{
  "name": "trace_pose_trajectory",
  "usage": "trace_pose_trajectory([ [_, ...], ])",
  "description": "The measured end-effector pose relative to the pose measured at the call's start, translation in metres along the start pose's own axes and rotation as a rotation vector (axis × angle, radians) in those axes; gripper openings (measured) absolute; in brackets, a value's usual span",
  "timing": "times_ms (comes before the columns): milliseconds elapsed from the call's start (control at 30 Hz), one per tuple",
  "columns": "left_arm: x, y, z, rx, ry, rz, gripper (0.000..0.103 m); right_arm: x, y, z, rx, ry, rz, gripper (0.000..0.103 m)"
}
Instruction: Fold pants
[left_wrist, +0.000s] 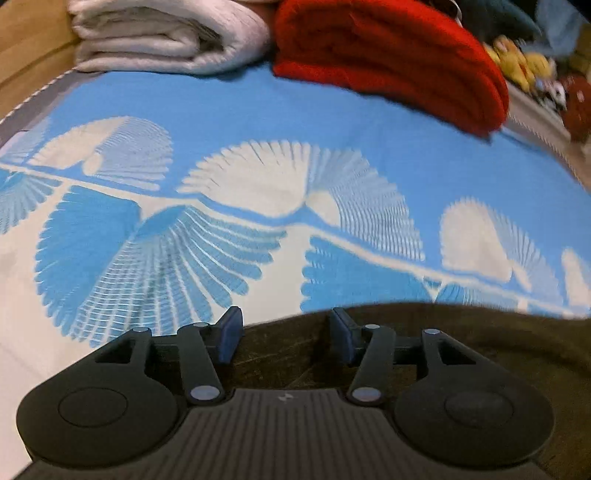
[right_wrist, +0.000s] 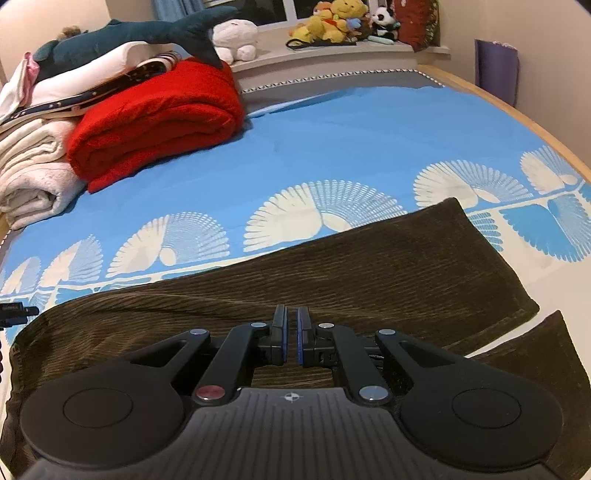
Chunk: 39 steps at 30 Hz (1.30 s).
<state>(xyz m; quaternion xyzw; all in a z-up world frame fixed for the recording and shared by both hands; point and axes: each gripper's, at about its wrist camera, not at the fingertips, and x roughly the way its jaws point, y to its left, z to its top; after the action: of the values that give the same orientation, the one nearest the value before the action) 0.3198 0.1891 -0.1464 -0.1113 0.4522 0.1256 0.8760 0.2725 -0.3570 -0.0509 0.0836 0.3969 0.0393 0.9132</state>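
Note:
Dark brown corduroy pants (right_wrist: 332, 266) lie flat across the blue patterned bedsheet (right_wrist: 351, 140), one leg stretched to the right and the second leg's end showing at the lower right (right_wrist: 546, 354). My right gripper (right_wrist: 291, 332) hovers over the middle of the pants, its jaws nearly together with nothing visible between them. In the left wrist view my left gripper (left_wrist: 286, 332) is open and empty above the pants' edge (left_wrist: 461, 332). A bit of the left gripper shows at the right wrist view's left edge (right_wrist: 18, 310).
A folded red blanket (right_wrist: 159, 114) and folded white blankets (right_wrist: 33, 173) sit at the back left of the bed, with other clothes and a shark plush (right_wrist: 122, 37) on top. Stuffed toys (right_wrist: 332, 18) line the window ledge. The bed's wooden edge (right_wrist: 535, 122) runs on the right.

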Motion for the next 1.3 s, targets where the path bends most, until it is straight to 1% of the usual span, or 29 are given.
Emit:
trace_pose_trajectory([
  [100,0.013,-0.010,-0.009,0.106,0.009,0.030,0.056,0.004,-0.004,0.000,-0.002,0.008,-0.005,0.005],
  [133,0.016,-0.013,-0.011,0.135,0.008,0.040,0.050,0.005,-0.005,-0.001,-0.005,0.009,-0.008,0.005],
  [167,0.016,-0.015,-0.013,0.157,0.011,0.045,0.041,0.005,-0.006,-0.001,-0.007,0.009,-0.010,0.005],
  [200,0.017,-0.017,-0.014,0.180,0.018,0.049,0.025,0.005,-0.006,-0.001,-0.008,0.010,-0.011,0.005],
  [233,0.015,-0.019,-0.015,0.197,0.016,0.059,0.020,0.005,-0.007,-0.001,-0.007,0.011,-0.013,0.005],
  [300,0.007,-0.022,-0.014,0.217,0.006,0.065,0.015,0.005,-0.009,-0.002,-0.005,0.012,-0.017,0.005],
  [433,-0.022,-0.028,-0.014,0.212,-0.022,0.072,0.011,0.004,-0.014,-0.004,0.002,0.015,-0.033,0.005],
  [533,-0.057,-0.041,-0.024,0.274,-0.030,0.073,0.010,0.005,-0.019,-0.006,0.020,0.030,-0.047,0.005],
  [600,-0.084,-0.051,-0.037,0.328,-0.025,0.055,0.009,0.006,-0.021,-0.010,0.031,0.050,-0.054,0.005],
  [733,-0.153,-0.063,-0.083,0.442,-0.013,-0.010,0.008,0.005,-0.024,-0.018,0.051,0.083,-0.065,0.005],
  [800,-0.189,-0.065,-0.115,0.499,0.003,-0.083,0.008,0.002,-0.023,-0.021,0.064,0.087,-0.062,0.005],
  [867,-0.214,-0.064,-0.151,0.561,0.040,-0.148,0.008,-0.004,-0.021,-0.026,0.072,0.088,-0.051,0.005],
  [933,-0.222,-0.058,-0.179,0.586,0.109,-0.186,0.009,-0.010,-0.017,-0.032,0.066,0.090,-0.042,0.005],
  [967,-0.219,-0.051,-0.191,0.569,0.162,-0.198,0.012,-0.012,-0.015,-0.035,0.059,0.093,-0.039,0.005],
  [1000,-0.216,-0.043,-0.196,0.528,0.198,-0.198,0.012,-0.014,-0.013,-0.037,0.054,0.096,-0.035,0.005],
  [1033,-0.214,-0.032,-0.194,0.460,0.215,-0.191,0.016,-0.016,-0.012,-0.039,0.049,0.099,-0.032,0.005],
  [1067,-0.217,-0.016,-0.188,0.360,0.198,-0.194,0.021,-0.017,-0.012,-0.041,0.045,0.102,-0.031,0.005],
  [1100,-0.221,-0.001,-0.181,0.258,0.172,-0.208,0.038,-0.018,-0.012,-0.043,0.044,0.107,-0.030,0.005],
  [1133,-0.224,0.016,-0.175,0.145,0.152,-0.220,0.048,-0.019,-0.013,-0.044,0.049,0.112,-0.029,0.005],
  [1167,-0.222,0.034,-0.171,0.024,0.153,-0.224,0.048,-0.020,-0.013,-0.045,0.059,0.114,-0.025,0.005],
  [1200,-0.217,0.046,-0.170,-0.056,0.171,-0.218,0.048,-0.020,-0.015,-0.046,0.072,0.114,-0.017,0.005],
  [1233,-0.209,0.056,-0.172,-0.126,0.209,-0.191,0.048,-0.021,-0.015,-0.046,0.083,0.111,-0.010,0.005],
  [1300,-0.193,0.064,-0.175,-0.187,0.285,-0.134,0.048,-0.022,-0.018,-0.045,0.107,0.103,-0.001,0.005],
])
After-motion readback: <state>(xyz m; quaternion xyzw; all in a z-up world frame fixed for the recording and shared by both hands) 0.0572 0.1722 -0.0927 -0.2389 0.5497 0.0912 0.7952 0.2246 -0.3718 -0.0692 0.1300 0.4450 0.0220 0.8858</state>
